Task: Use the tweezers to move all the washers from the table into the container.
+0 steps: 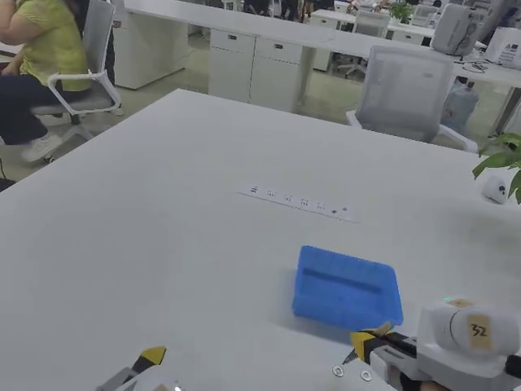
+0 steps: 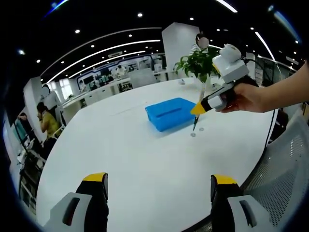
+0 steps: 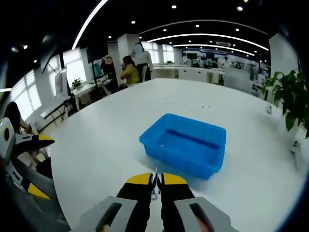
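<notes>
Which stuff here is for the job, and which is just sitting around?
For the job: tweezers, held in the right gripper; two washers; blue container.
Just lying about: socket strip, plant, chair.

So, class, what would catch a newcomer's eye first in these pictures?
The blue container stands out on the white table, right of centre in the head view. Just on the near side of it, the right gripper, jaws shut on tweezers, points down at two washers.
</notes>
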Available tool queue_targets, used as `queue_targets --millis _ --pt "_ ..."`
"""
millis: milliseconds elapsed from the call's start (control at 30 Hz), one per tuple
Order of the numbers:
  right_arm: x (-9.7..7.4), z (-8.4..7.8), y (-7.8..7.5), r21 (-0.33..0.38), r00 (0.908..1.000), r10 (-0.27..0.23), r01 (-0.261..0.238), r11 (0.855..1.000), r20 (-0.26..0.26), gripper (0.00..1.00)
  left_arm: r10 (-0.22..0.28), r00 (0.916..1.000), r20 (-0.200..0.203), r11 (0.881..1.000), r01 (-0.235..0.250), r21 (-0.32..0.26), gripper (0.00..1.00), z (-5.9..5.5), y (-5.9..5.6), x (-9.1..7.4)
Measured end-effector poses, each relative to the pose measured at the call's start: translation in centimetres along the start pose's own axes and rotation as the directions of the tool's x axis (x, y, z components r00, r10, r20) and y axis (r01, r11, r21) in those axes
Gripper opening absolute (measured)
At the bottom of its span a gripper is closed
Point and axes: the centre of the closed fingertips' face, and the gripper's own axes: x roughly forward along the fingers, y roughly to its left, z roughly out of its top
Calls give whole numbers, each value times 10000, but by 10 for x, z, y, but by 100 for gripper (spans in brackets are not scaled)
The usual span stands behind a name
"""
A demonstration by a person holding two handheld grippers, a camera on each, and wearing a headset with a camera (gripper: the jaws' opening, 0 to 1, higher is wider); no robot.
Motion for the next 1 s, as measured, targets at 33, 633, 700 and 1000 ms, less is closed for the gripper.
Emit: queue_targets --millis 33,633,700,1000 --pt "1 -2 0 51 10000 5 -5 10000 -59 3 1 10000 -22 10000 -1 -15 89 -1 0 0" --pt "5 -12 6 -339 9999 -57 53 9994 -111 2 17 9998 -183 10000 -15 77 89 -3 0 1" --pt "4 -14 6 -987 9997 -211 201 9949 -96 2 5 9999 -156 10000 -4 72 89 -3 0 1" --pt "3 -13 7 -1238 9986 -101 36 9923 -525 2 39 9999 -133 9999 -37 125 89 -3 0 1"
